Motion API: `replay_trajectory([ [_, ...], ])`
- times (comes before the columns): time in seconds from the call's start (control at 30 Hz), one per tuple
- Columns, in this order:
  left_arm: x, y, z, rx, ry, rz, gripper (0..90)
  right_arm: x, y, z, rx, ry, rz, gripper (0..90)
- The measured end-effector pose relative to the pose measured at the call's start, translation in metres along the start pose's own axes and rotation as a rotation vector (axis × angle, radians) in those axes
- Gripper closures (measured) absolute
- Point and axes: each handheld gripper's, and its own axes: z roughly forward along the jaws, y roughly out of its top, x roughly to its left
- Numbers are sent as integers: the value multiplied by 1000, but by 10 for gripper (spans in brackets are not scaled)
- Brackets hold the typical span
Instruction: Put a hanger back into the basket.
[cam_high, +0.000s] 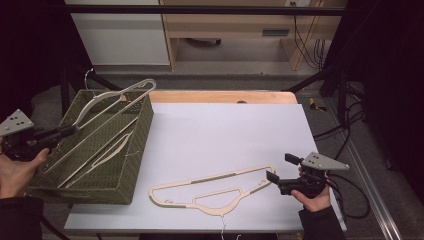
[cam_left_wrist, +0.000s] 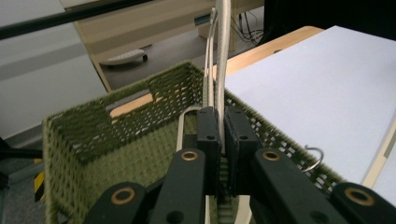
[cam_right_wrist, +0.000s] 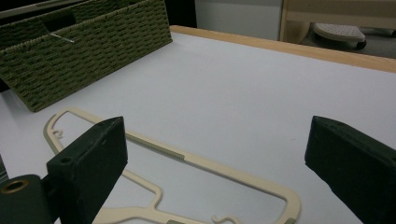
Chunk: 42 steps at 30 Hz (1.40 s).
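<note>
There are three cream plastic hangers: one flat on the counter (cam_high: 212, 192), one lying inside the one green woven basket (cam_high: 135, 150), one sticking out of it (cam_high: 117, 95).

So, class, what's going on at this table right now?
A person works with a gripper in each hand. The left gripper is shut on a cream clothes hanger that sticks up out of the green woven basket, where more hangers lie. The right gripper is open beside another hanger lying flat on the white tabletop, not touching it.
</note>
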Motion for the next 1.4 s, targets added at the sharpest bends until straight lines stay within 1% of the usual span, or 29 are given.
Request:
replay_trajectory([
  [0.07, 5, -6, 0, 8, 4, -5, 853, 0, 0, 0, 2, -2, 5, 64],
  [0.13, 8, -12, 1, 19, 16, -2, 852, 0, 0, 0, 0, -2, 0, 64],
  [0.17, 9, -14, 1, 14, 14, -10, 853, 0, 0, 0, 0, -2, 0, 64],
  [0.23, 11, -19, 1, 15, 15, -14, 852, 0, 0, 0, 0, -3, 2, 65],
  [0.33, 12, -23, 1, 35, 19, 1, 853, 0, 0, 0, 0, -3, 0, 65],
  [0.37, 13, -25, 0, 33, 16, 1, 852, 0, 0, 0, 3, -2, -4, 65],
  [0.5, 18, -30, -7, 11, 26, -19, 852, 0, 0, 0, 3, -2, 3, 65],
  [0.53, 19, -31, -7, 29, 37, -18, 853, 0, 0, 0, 4, -1, 2, 65],
  [0.57, 19, -32, -7, 43, 46, -9, 853, 0, 0, 1, 4, -1, 0, 65],
  [0.6, 19, -35, -6, 60, 54, -6, 853, 1, 0, 1, 4, 0, 2, 65],
  [0.63, 19, -36, -5, 70, 56, -6, 853, 0, -1, 1, 8, 0, -5, 65],
  [0.77, 16, -44, 4, 71, 46, -1, 853, 1, -1, 2, 7, -2, -1, 66],
  [0.87, 18, -50, 3, 65, 50, -4, 853, 0, -1, 2, 6, 0, -5, 66],
  [0.9, 18, -52, 3, 68, 52, 2, 852, 1, -1, 2, 6, 0, -2, 66],
  [0.97, 17, -58, 7, 100, 51, 17, 853, 1, -1, 2, 10, 2, -1, 66],
  [1.0, 16, -60, 12, 127, 50, 30, 852, 1, -1, 2, 10, 0, -2, 66],
  [1.03, 13, -60, 15, 177, 62, 69, 852, 1, -1, 2, 10, 0, -2, 66],
  [1.07, 10, -59, 20, 206, 63, 89, 852, 1, -1, 2, 10, 0, -3, 66],
  [1.1, 8, -57, 21, 213, 63, 97, 852, 1, -1, 2, 10, -2, -4, 66],
  [1.13, 7, -55, 21, 211, 56, 96, 852, 1, -1, 2, 8, -1, -3, 66],
  [1.17, 7, -55, 22, 222, 45, 90, 851, 1, -1, 1, 8, 0, -3, 66],
  [1.2, 8, -56, 23, 254, 20, 79, 849, 1, -1, 1, 5, 0, -6, 67],
  [1.23, 8, -58, 25, 310, 17, 80, 847, 1, -1, 1, 4, -1, -3, 67],
  [1.27, 7, -61, 28, 368, 11, 65, 841, 1, -1, 1, 4, 0, -3, 67],
  [1.3, 6, -65, 31, 428, 0, 70, 831, 1, -1, 1, 4, 0, -4, 67],
  [1.33, 5, -67, 33, 425, 0, 61, 819, 1, -1, 1, 4, 0, -5, 67],
  [1.37, 4, -68, 33, 424, 0, 42, 813, 1, -1, 2, 5, 1, -4, 67],
  [1.4, 4, -68, 33, 425, 5, 37, 801, 1, -1, 2, 8, -1, -4, 67],
])
